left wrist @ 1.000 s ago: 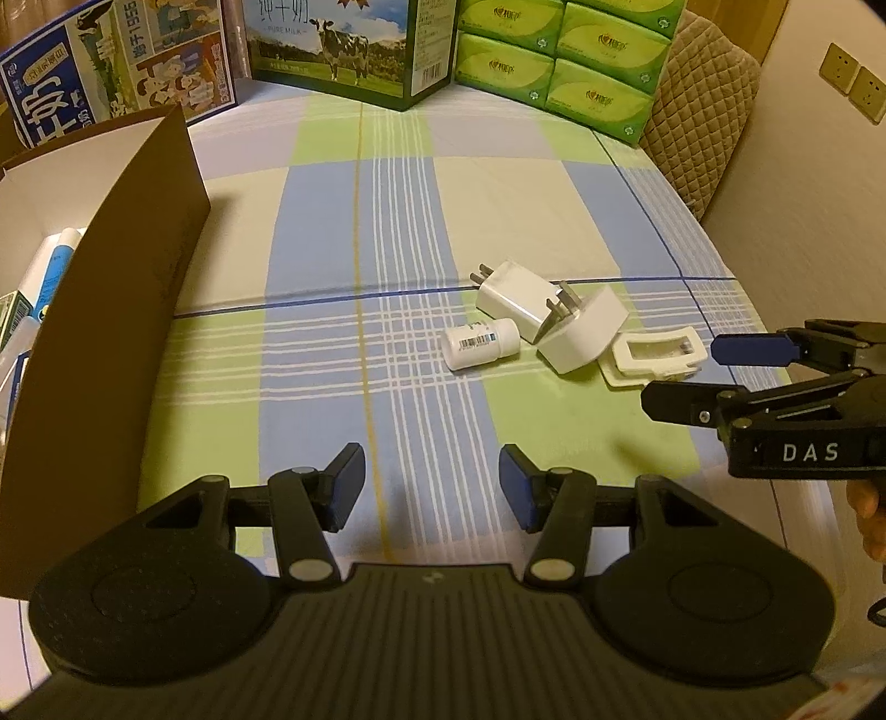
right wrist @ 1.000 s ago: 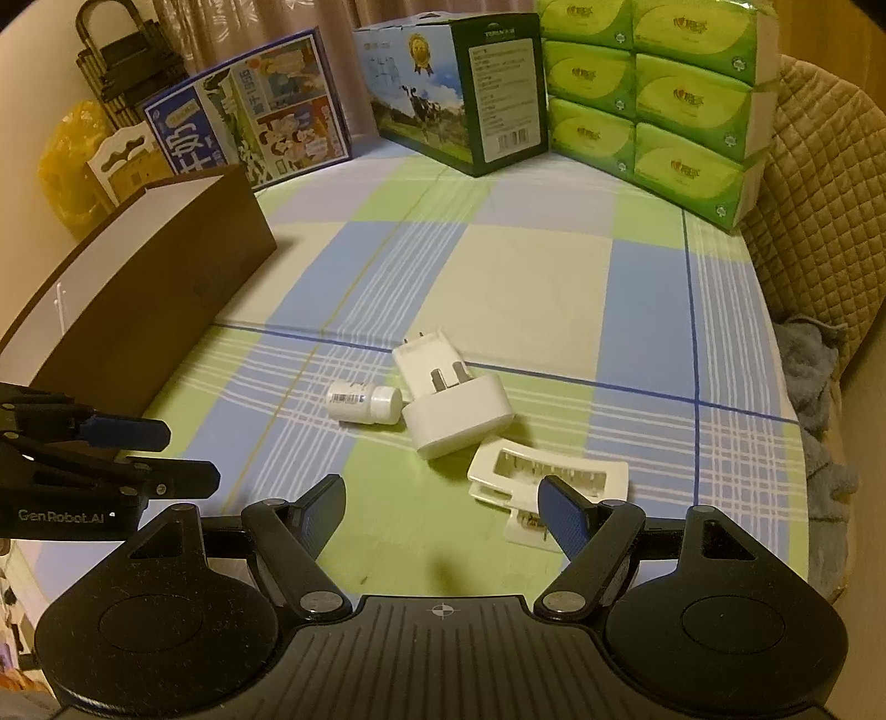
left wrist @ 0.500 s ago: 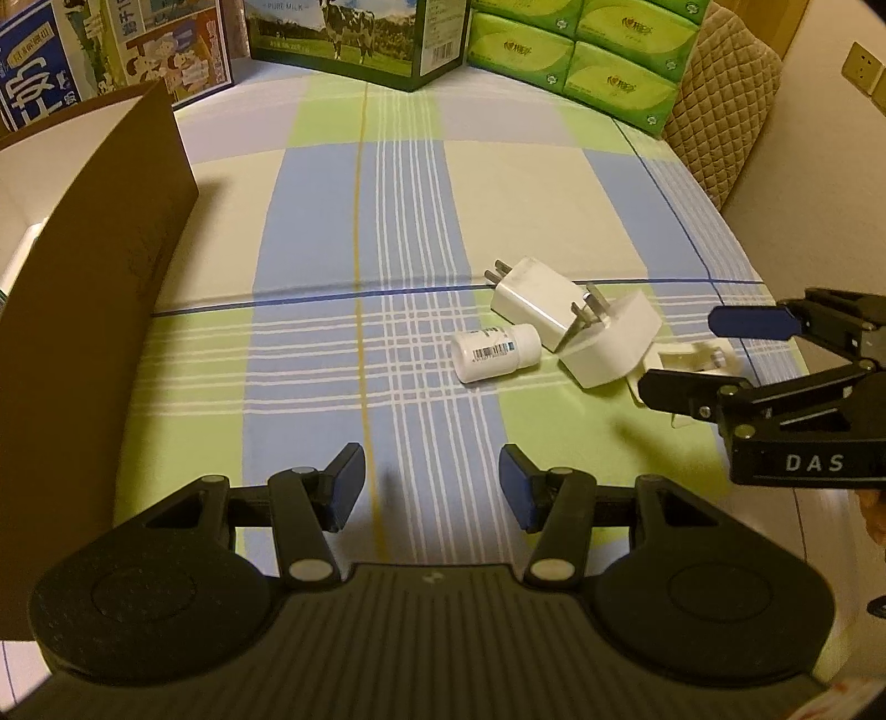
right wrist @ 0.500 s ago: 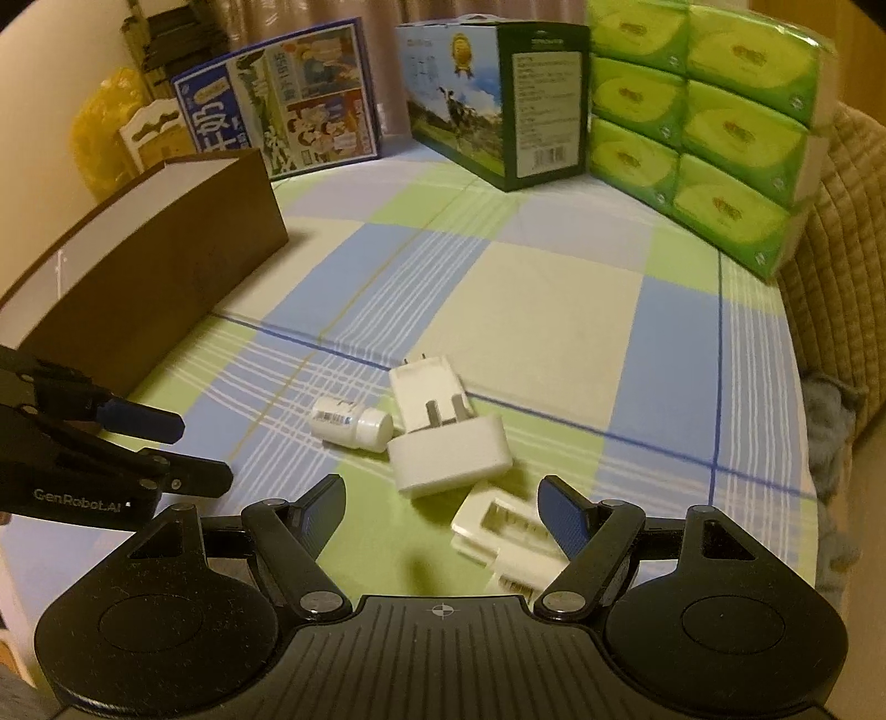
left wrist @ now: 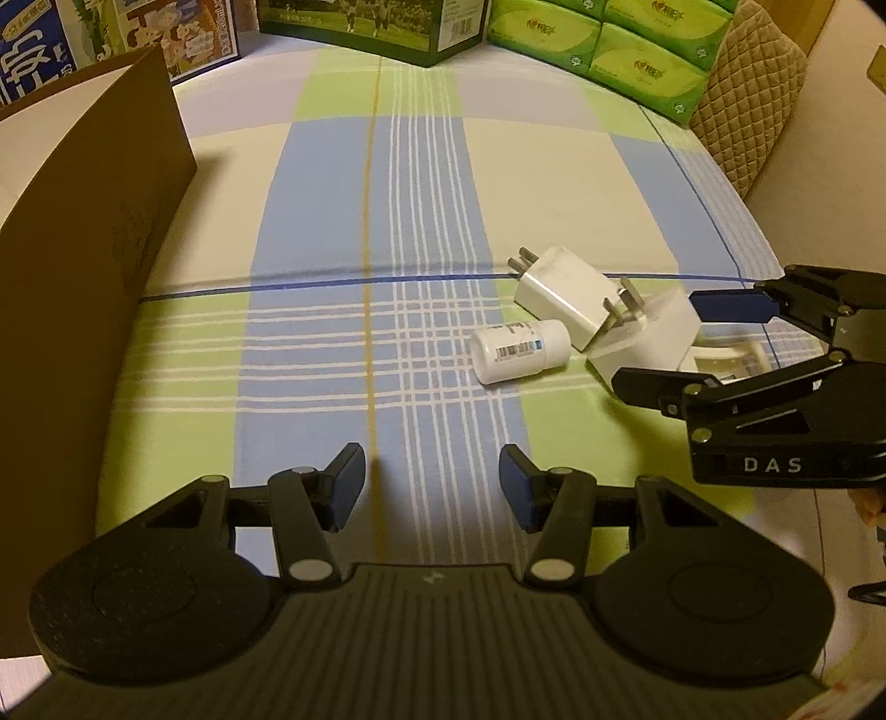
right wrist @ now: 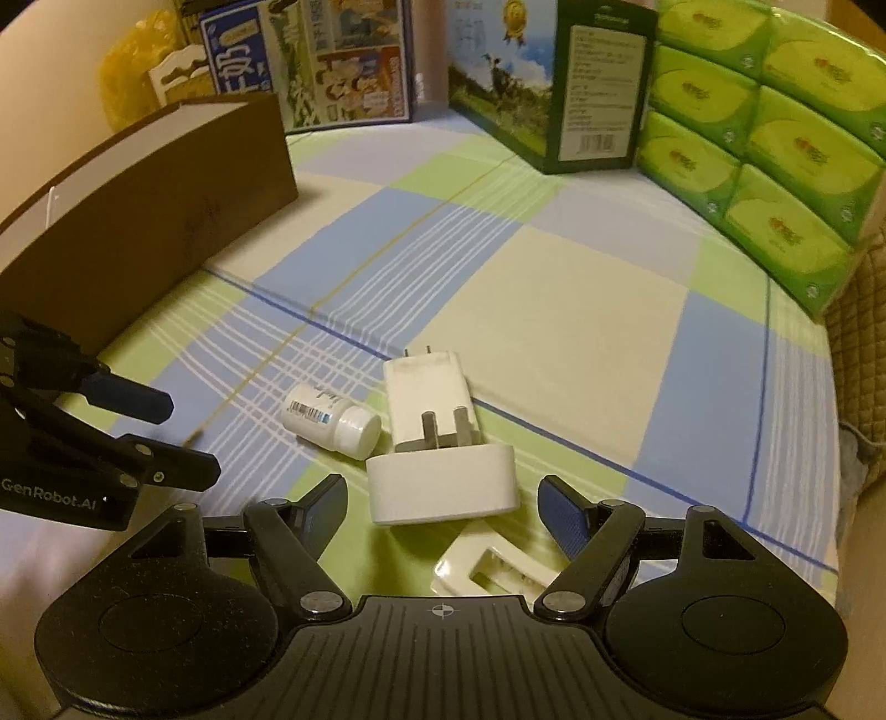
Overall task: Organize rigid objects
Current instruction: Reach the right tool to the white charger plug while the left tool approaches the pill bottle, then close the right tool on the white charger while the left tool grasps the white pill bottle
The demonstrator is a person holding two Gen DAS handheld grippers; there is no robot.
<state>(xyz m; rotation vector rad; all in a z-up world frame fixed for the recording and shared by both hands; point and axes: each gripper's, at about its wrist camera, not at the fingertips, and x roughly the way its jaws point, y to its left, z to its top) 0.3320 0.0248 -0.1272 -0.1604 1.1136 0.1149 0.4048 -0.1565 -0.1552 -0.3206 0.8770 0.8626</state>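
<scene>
Four white things lie close together on the checked cloth: a small pill bottle (left wrist: 518,354) (right wrist: 332,423) on its side, a flat two-prong charger (left wrist: 565,293) (right wrist: 429,387), a three-prong adapter block (left wrist: 664,327) (right wrist: 443,490) and a slotted plastic holder (left wrist: 731,357) (right wrist: 493,570). My right gripper (right wrist: 440,498) (left wrist: 659,343) is open, low over the cloth, with the adapter block between its fingertips and a gap on each side. The holder lies under its right finger. My left gripper (left wrist: 432,482) (right wrist: 191,440) stands open over bare cloth, left of the bottle, with nothing between its fingers.
A brown cardboard box (left wrist: 94,232) (right wrist: 149,221) stands along the left side. At the back are a green milk carton case (left wrist: 376,27) (right wrist: 542,83), a blue printed case (right wrist: 321,61) and stacked green tissue packs (left wrist: 609,50) (right wrist: 775,138). A quilted chair back (left wrist: 758,111) is at the far right.
Both grippers have come down closer to the cloth. The right one has rolled and shifted from over the slotted holder to around the adapter block. Their openings look unchanged.
</scene>
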